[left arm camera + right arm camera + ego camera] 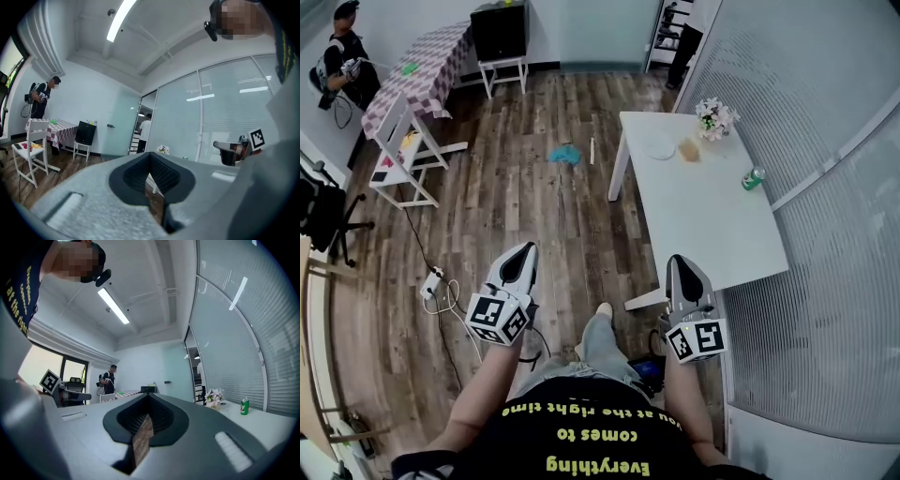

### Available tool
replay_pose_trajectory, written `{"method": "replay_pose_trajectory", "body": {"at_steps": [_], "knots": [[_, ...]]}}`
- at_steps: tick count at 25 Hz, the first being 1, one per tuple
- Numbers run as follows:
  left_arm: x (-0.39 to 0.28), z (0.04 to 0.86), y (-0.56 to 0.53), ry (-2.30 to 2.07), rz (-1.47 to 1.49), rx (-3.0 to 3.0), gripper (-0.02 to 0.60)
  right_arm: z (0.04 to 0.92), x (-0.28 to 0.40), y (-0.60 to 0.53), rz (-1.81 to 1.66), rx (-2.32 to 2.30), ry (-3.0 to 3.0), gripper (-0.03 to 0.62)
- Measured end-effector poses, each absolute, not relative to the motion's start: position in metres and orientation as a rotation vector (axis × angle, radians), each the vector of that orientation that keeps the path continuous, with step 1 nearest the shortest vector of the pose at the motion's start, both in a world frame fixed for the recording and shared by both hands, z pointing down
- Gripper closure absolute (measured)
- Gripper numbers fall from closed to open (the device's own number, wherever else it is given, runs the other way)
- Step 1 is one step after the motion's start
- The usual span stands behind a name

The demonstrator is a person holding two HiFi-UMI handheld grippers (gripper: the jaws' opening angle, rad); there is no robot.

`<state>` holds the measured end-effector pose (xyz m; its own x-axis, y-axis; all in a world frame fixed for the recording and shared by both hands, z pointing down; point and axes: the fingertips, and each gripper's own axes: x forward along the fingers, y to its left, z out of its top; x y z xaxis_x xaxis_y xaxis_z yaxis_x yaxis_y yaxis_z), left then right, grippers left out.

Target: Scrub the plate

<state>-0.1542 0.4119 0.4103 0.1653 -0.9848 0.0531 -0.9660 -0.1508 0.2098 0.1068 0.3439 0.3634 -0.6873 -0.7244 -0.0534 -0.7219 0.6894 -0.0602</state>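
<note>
The plate [660, 147] lies at the far end of the white table [703, 225], well ahead of both my tongs and a little right of where the right one points. Just beside the plate, on its right, is a small tan thing [690, 150] that I cannot identify from here. Beyond that stands a little bunch of flowers [713, 118], and a green can [753, 178] stands nearer to me along the table's right edge. My right gripper [679, 262] is held level just short of the table's near edge, its jaws pressed together with nothing between them. My left gripper [525, 248] is level too, out over the wooden floor [516, 187] to the table's left, also closed and empty. A blue cloth [564, 154] lies on the floor far ahead of the left gripper.
</note>
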Motion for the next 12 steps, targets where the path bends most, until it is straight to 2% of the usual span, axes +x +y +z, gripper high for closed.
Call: {"method": "replay_pose_trajectory", "body": {"at_steps": [12], "knots": [[-0.154, 0.392, 0.301, -1.953, -0.149, 2.213, 0.581, 0.342, 0.119, 0.22, -0.045, -1.207, 2.809, 0.588]]}}
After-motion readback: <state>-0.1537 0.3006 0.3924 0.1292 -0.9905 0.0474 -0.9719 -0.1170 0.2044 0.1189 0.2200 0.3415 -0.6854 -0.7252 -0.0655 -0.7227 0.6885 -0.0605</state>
